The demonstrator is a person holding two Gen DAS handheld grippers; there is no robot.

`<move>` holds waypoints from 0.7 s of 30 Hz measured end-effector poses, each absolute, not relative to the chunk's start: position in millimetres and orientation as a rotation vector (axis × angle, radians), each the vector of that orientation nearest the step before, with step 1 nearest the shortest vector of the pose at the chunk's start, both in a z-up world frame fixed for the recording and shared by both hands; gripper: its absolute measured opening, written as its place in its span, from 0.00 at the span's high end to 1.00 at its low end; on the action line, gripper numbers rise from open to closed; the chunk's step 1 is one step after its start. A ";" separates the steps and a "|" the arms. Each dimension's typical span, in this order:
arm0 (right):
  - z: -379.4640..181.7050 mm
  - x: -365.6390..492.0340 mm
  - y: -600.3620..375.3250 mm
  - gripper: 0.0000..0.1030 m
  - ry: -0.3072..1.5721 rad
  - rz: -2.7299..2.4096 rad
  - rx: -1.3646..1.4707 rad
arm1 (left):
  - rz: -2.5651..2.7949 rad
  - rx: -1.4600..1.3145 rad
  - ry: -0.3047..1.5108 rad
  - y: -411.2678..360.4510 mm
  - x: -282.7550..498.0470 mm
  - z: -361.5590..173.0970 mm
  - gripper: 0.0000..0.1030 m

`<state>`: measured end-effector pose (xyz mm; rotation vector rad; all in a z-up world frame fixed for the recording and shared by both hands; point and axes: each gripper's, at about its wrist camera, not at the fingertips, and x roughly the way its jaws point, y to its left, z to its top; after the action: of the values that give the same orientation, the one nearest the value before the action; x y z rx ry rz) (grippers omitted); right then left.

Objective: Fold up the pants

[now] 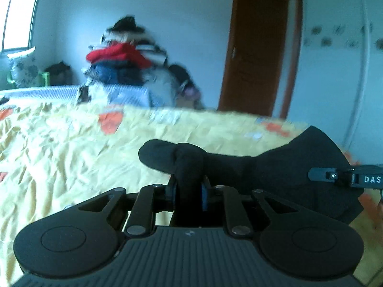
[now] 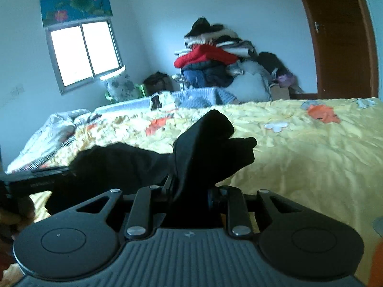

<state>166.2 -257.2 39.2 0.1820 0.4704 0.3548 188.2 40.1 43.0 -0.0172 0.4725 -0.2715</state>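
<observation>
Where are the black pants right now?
The black pants are bunched up between both grippers, lifted over the yellow bedspread, in the middle of each wrist view, far in front of the clothes pile.

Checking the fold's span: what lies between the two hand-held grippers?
Only the black pants, stretched from the right hand-held gripper to the left hand-held gripper; both wrist views show it.

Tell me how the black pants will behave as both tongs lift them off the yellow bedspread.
Likely floppy: the black pants sag in a slack span between the left tongs and right tongs. Probably light, since bunched folds stand above each pinch without drooping far. The grip seems unlikely to slip, with thick wads clamped. Loose parts may drag on the bedspread.
</observation>
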 end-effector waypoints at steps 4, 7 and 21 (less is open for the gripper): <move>9.3 185.7 -229.9 0.51 0.631 0.219 -0.088 | -0.193 0.005 0.593 44.2 189.0 18.3 0.42; 7.9 166.9 -239.3 0.38 0.579 0.216 -0.119 | -0.198 -0.035 0.629 60.6 178.2 7.1 0.36; -4.0 244.0 -227.7 0.40 0.664 0.299 -0.061 | -0.196 0.030 0.686 11.0 235.7 -4.5 0.05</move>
<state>244.0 -227.7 -4.0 -0.0608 0.6640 0.2988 235.7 11.0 -4.5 0.0297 0.6864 -0.1958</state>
